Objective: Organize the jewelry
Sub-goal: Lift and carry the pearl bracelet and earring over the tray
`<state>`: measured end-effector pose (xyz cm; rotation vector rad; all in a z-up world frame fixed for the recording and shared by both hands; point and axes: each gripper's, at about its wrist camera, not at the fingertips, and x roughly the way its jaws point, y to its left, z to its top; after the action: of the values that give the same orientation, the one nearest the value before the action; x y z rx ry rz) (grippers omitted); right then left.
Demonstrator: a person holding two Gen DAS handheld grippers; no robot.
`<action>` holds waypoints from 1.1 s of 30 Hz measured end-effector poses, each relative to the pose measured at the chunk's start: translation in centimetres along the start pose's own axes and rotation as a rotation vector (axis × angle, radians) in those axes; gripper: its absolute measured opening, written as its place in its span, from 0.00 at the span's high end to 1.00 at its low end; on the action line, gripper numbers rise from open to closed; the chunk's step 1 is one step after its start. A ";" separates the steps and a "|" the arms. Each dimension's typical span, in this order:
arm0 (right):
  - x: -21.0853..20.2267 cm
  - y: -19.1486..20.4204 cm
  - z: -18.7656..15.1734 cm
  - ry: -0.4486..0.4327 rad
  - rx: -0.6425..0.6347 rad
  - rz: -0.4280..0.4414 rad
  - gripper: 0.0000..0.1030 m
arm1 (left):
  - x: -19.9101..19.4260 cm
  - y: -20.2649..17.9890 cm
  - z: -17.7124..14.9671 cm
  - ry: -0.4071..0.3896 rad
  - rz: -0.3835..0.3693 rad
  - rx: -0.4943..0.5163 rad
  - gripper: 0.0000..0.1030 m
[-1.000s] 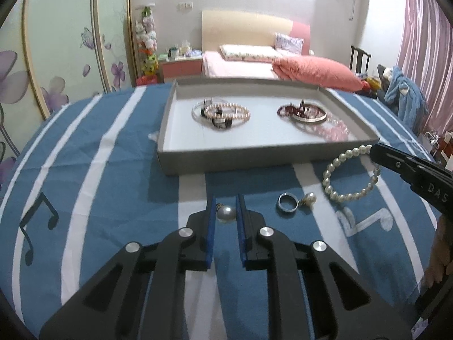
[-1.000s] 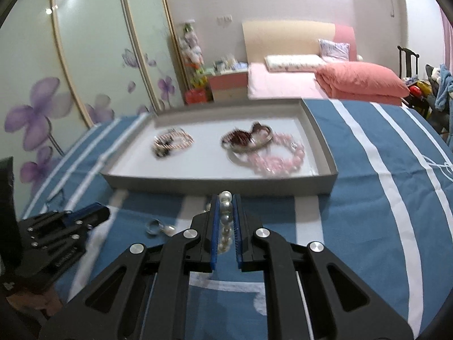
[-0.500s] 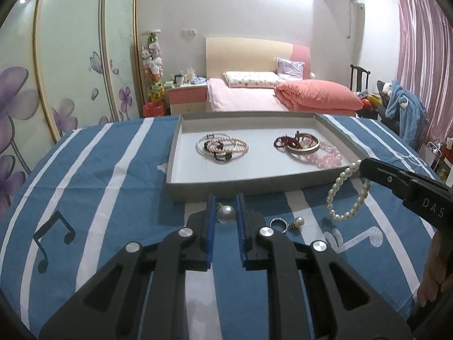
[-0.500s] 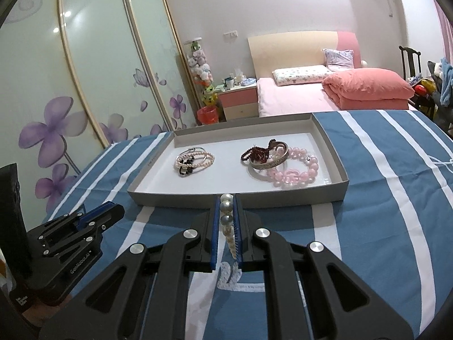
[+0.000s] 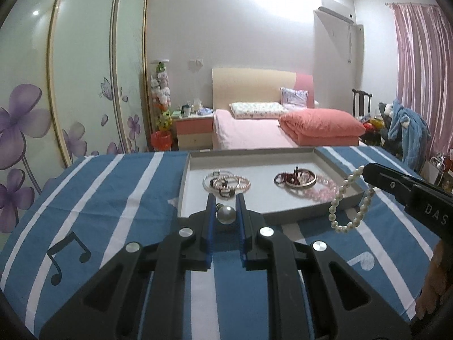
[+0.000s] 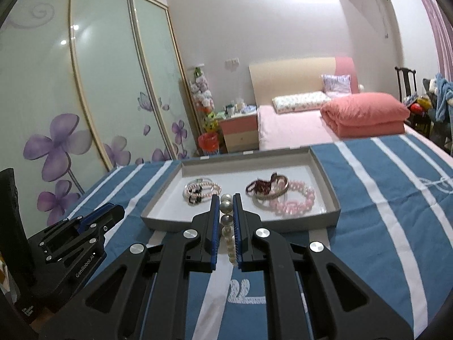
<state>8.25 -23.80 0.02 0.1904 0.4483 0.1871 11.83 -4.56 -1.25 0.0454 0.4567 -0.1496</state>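
My left gripper (image 5: 225, 201) is shut on a pearl earring (image 5: 225, 214) and holds it above the striped cloth, just in front of the grey tray (image 5: 308, 207). My right gripper (image 6: 226, 201) is shut on a white pearl bracelet (image 6: 226, 216), which hangs from its tip in the left wrist view (image 5: 349, 201) by the tray's right front corner. The tray (image 6: 240, 222) holds a pink-white bracelet pile (image 5: 226, 183), dark red bracelets (image 5: 294, 178) and a pink bead bracelet (image 6: 294, 201).
The table wears a blue cloth with white stripes (image 5: 113, 198). Behind it are a pink bed (image 5: 269, 133), a nightstand (image 5: 194, 130), flowered wardrobe doors (image 5: 70, 99) and a chair with clothes (image 5: 405, 133). The left gripper's body shows at lower left of the right wrist view (image 6: 76, 240).
Both grippers have risen from the cloth with their pieces and tilted up toward the tray. The ring and small pearl that lay on the cloth are now out of sight.
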 end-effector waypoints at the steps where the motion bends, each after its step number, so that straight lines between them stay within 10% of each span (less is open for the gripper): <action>1: -0.2 0.1 0.1 -0.011 -0.003 -0.001 0.90 | -0.2 0.1 0.2 -0.011 0.000 -0.004 0.86; 33: 1.8 0.6 4.1 -0.238 -0.078 -0.089 0.90 | 3.2 0.4 5.1 -0.135 0.019 -0.033 0.86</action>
<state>11.59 -23.41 2.99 0.1144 0.2117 0.0932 16.99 -5.02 1.90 0.0068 0.3238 -0.1256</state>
